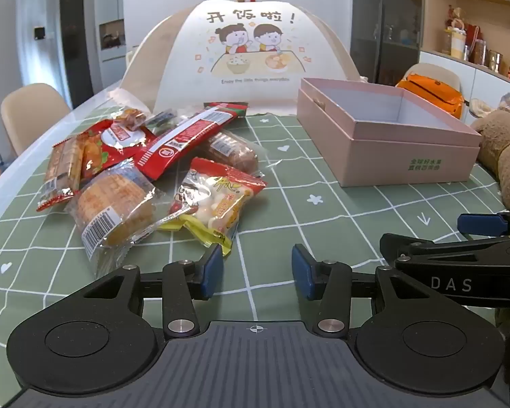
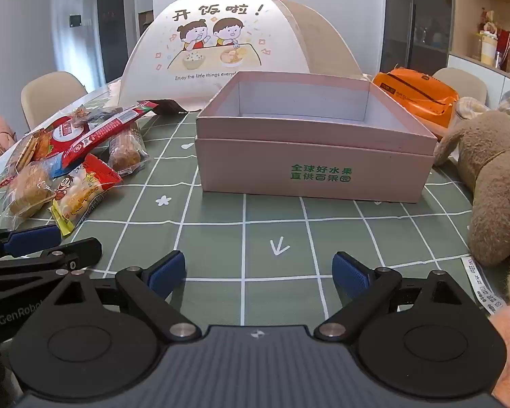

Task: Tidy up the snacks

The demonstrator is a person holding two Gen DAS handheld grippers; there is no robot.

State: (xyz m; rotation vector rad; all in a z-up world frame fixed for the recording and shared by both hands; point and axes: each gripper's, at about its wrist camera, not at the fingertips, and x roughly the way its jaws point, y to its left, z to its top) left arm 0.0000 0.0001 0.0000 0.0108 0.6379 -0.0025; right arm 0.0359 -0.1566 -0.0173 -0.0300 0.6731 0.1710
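A pile of snack packets [image 1: 146, 166] lies on the green checked tablecloth, left of an open, empty pink box [image 1: 384, 132]. Nearest my left gripper is a red and yellow candy bag [image 1: 217, 200], beside a clear-wrapped cake [image 1: 115, 207]. My left gripper [image 1: 257, 272] is open and empty, just short of the candy bag. My right gripper [image 2: 258, 273] is open and empty, low over the cloth in front of the pink box [image 2: 309, 142]. The pile [image 2: 64, 163] shows at the left of the right wrist view.
A domed food cover [image 1: 251, 54] stands behind the pile and box. A brown plush toy [image 2: 493, 183] lies right of the box, an orange bag [image 2: 414, 98] behind it. Chairs stand around the table. The table edge runs along the left.
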